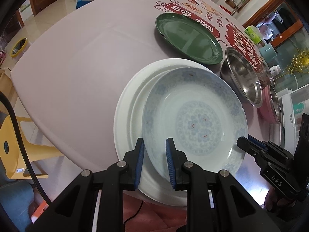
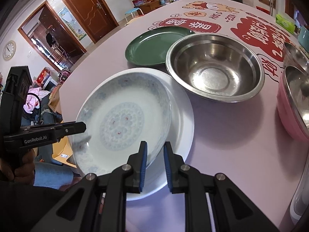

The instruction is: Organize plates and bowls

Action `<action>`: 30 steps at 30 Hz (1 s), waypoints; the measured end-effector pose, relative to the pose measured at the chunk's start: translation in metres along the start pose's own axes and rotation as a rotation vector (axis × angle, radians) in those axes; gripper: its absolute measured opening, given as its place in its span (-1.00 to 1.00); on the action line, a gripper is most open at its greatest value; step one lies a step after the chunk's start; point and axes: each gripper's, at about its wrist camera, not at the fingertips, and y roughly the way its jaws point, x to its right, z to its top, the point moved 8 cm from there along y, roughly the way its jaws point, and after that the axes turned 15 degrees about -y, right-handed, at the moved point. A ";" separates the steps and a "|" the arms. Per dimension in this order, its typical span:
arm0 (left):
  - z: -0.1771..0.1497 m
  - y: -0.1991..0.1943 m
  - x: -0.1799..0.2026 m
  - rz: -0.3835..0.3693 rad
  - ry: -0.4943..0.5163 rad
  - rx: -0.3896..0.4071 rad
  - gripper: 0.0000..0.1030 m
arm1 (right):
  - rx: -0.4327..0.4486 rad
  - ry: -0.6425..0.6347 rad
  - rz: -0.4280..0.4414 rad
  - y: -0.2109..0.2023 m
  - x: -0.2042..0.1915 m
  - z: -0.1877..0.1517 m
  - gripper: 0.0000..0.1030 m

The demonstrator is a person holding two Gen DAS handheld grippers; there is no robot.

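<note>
patterned plate over white plate on pale tablecloth.

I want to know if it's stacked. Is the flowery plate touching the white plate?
Cannot tell: in the right wrist view the flowery plate overlaps the white plate, contact hidden.

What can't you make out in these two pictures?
- White plate: mostly covered by the blue plate, both views.
- Pink bowl: cut off by the right edge, right wrist view.
- Whether the blue plate rests on the white one: unclear, both views.
</note>
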 end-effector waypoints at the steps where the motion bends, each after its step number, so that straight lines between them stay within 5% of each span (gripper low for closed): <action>1: 0.002 -0.002 0.001 -0.004 0.001 0.008 -0.61 | -0.002 0.003 -0.006 0.000 0.001 -0.001 -0.68; 20: 0.028 -0.043 0.033 -0.041 0.049 0.124 -0.45 | 0.100 -0.079 -0.025 -0.024 -0.009 0.019 -0.66; 30: 0.032 -0.075 0.048 -0.062 0.042 0.171 -0.34 | 0.153 -0.027 0.016 -0.032 0.005 0.022 -0.42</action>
